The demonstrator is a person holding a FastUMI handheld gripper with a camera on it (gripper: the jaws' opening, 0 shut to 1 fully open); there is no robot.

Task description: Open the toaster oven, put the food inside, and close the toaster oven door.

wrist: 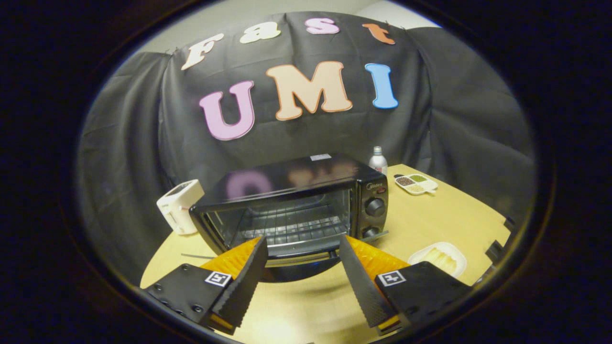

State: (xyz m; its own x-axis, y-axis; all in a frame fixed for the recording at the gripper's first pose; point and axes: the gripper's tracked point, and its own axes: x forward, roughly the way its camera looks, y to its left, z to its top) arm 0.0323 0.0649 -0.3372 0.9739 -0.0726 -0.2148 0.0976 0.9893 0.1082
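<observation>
A black toaster oven (296, 205) sits mid-worktop (430, 224) just ahead of our claw (302, 248), its glass door looking slightly ajar; we judge it heavy, rigid and slick, best taken by the bar handle (299, 248) along the door's edge. Our claw hangs spread wide and empty before that handle. The food (442, 259), pale and probably soft, lies in a white dish (456, 267) to its right.

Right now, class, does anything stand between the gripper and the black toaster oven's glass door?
Nothing visible does. The gripper is open, its fingers flanking the black toaster oven door edge; the white dish of pale food sits aside on the wooden table.
</observation>
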